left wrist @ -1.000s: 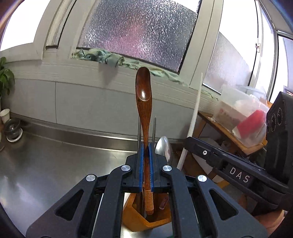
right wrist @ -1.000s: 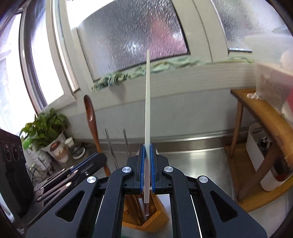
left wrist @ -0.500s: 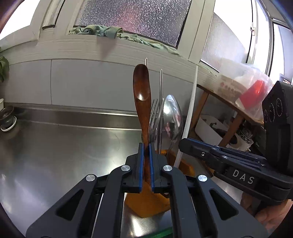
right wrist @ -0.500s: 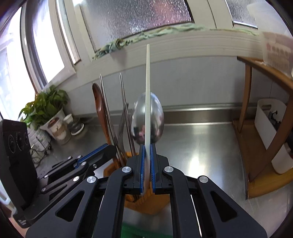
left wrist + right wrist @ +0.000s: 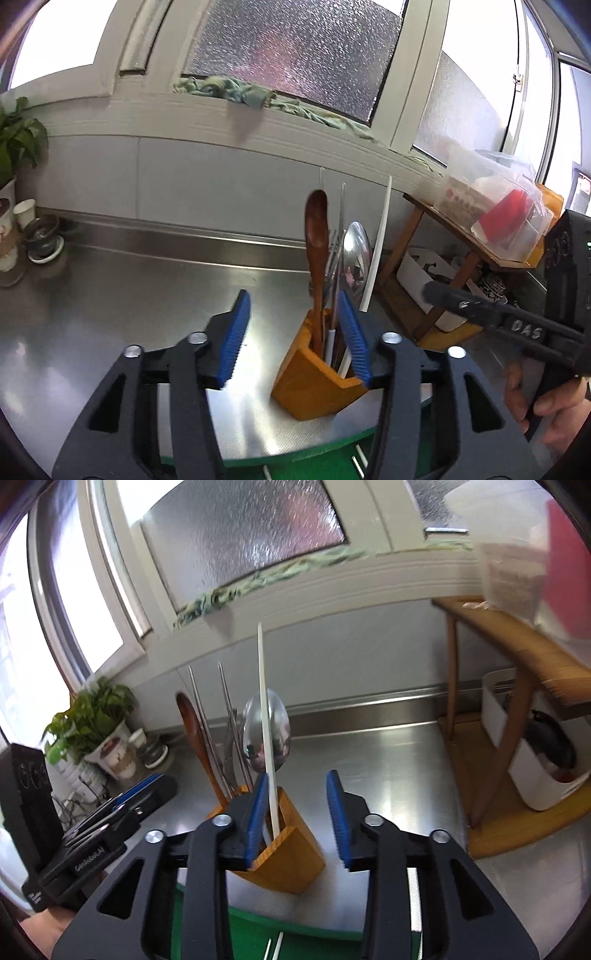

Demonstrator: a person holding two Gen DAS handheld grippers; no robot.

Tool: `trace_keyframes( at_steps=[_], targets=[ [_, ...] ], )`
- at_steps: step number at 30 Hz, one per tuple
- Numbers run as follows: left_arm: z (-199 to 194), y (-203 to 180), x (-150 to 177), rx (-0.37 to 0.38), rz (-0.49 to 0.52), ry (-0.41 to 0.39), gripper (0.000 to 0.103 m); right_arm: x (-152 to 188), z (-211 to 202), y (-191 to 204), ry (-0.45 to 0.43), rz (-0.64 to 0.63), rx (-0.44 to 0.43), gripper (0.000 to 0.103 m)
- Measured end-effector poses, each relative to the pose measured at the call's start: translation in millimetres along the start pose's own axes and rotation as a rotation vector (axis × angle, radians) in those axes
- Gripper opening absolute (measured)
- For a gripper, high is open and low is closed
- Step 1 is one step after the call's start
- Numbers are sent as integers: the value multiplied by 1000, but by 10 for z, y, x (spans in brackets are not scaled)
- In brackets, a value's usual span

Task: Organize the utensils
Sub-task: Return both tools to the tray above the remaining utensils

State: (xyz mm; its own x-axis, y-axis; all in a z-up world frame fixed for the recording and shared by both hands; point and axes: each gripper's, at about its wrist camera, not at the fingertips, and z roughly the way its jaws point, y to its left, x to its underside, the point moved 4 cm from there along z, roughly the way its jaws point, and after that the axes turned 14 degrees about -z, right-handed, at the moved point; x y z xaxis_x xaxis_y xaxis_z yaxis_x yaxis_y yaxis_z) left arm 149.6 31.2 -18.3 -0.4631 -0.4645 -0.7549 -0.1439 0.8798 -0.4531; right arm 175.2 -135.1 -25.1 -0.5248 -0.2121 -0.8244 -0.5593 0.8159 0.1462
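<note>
A wooden utensil holder (image 5: 314,373) stands on the steel counter, also in the right wrist view (image 5: 291,853). In it stand a brown wooden spoon (image 5: 317,236), a metal spoon (image 5: 355,254), a metal fork, metal chopsticks (image 5: 207,716) and a white chopstick (image 5: 378,236). The white chopstick (image 5: 266,716) leans beside my right gripper's left pad. My left gripper (image 5: 295,332) is open and empty, just in front of the holder. My right gripper (image 5: 297,818) is open and empty, above the holder.
A green mat (image 5: 295,934) with white sticks (image 5: 275,949) lies at the near edge. A wooden shelf (image 5: 517,664) with a plastic box (image 5: 495,206) stands right. Potted plants (image 5: 92,723) and cups (image 5: 40,236) sit far left by the window wall.
Both grippers opened: the left let go of the wooden spoon, the right let go of the white chopstick. Both utensils now stand in the holder, and both grippers have drawn back.
</note>
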Motion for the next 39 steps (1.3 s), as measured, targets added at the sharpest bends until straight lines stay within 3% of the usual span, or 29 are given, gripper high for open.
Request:
trace_keyframes(
  at_steps=[2, 5, 9, 12, 15, 16, 18, 19, 20, 21, 23, 24, 30, 39],
  targets=[
    [-153, 42, -21, -16, -10, 17, 65, -1, -119, 9, 6, -8, -3, 68],
    [-333, 93, -4, -36, -31, 61, 77, 46, -286, 49, 52, -1, -36, 79],
    [-521, 162, 105, -43, -101, 172, 95, 226, -393, 159, 187, 29, -120, 89],
    [-579, 179, 273, -58, -123, 318, 95, 397, -423, 249, 301, 42, -166, 91],
    [-598, 183, 502, -115, -81, 470, 95, 648, -421, 374, 451, 23, -201, 91],
    [-585, 193, 635, -144, -57, 554, 95, 753, -413, 431, 508, 2, -207, 89],
    [-584, 231, 808, -170, -44, 635, 94, 929, -383, 513, 599, -42, -192, 76],
    [-574, 259, 905, -184, -39, 673, 92, 1030, -358, 550, 646, -57, -189, 61],
    [-556, 281, 987, -193, -33, 703, 81, 1137, -320, 578, 696, -58, -190, 46],
    [-533, 303, 1068, -200, -30, 734, 62, 1222, -288, 598, 734, -53, -191, 39],
    [-491, 358, 1260, -224, -26, 797, 38, 1393, -213, 641, 795, -43, -182, 20],
    [-478, 371, 1321, -232, -17, 811, 29, 1447, -193, 657, 810, -42, -184, 18],
    [-461, 406, 1614, -276, 28, 841, 20, 1663, -104, 743, 860, -9, -175, 11],
    [-500, 422, 1612, -284, 27, 842, 20, 1673, -32, 879, 876, -37, -175, 11]
  ],
)
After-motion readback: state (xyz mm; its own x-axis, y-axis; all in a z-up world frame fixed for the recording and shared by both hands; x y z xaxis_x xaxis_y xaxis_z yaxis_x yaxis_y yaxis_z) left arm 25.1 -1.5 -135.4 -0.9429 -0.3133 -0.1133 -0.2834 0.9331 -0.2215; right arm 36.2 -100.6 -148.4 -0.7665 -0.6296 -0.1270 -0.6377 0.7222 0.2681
